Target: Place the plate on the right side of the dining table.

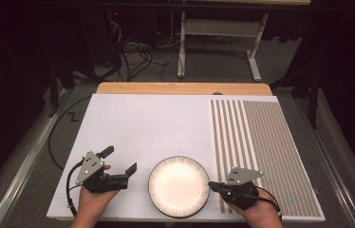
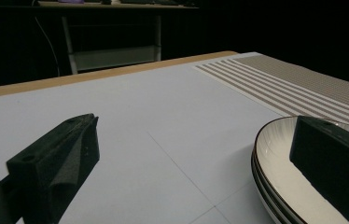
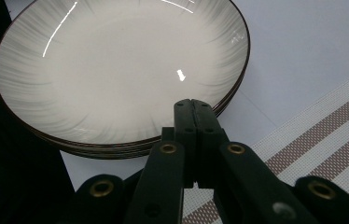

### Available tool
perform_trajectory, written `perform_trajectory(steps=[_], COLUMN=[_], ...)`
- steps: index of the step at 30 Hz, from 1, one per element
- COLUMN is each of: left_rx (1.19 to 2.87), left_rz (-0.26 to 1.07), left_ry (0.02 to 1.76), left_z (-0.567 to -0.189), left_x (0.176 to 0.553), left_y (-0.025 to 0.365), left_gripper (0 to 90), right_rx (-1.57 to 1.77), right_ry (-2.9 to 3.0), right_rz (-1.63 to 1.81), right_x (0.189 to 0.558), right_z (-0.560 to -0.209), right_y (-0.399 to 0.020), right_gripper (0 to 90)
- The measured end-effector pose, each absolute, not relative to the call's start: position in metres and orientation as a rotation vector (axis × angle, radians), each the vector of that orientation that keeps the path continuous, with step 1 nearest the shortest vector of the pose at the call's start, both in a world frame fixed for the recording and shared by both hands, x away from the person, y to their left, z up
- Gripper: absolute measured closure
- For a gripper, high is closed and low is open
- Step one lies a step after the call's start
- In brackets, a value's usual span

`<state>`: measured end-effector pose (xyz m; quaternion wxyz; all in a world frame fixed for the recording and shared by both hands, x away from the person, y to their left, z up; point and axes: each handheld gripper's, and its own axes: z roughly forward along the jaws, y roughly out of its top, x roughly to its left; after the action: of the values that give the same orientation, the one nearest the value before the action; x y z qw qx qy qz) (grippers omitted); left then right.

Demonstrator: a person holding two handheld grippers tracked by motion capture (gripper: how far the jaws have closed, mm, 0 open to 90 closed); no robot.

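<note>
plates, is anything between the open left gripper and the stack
Nothing visible. The left gripper stands open just left of the stacked plates, with bare white table sheet between them; one of its jaws already reaches the stack's rim.

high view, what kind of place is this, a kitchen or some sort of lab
Probably a lab or recording room, not a kitchen: black curtains all round, loose cables on the floor, and a table under a white board with just a stack of plates and a striped mat.
</note>
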<state>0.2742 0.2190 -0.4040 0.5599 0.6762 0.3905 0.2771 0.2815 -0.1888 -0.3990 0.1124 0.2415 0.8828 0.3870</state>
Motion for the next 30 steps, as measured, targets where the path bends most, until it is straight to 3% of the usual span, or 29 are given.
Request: perform_trajectory(steps=[30], left_rx=[1.585], left_rz=[0.651], left_ry=[0.927], left_z=[-0.404], left_x=[0.274], left_y=[0.22], left_gripper=[1.3], right_rx=[0.687], right_ry=[2.596], right_rz=[1.089], right_x=[0.282], right_z=[-0.398], right_y=[-0.178], right_gripper=[90.0])
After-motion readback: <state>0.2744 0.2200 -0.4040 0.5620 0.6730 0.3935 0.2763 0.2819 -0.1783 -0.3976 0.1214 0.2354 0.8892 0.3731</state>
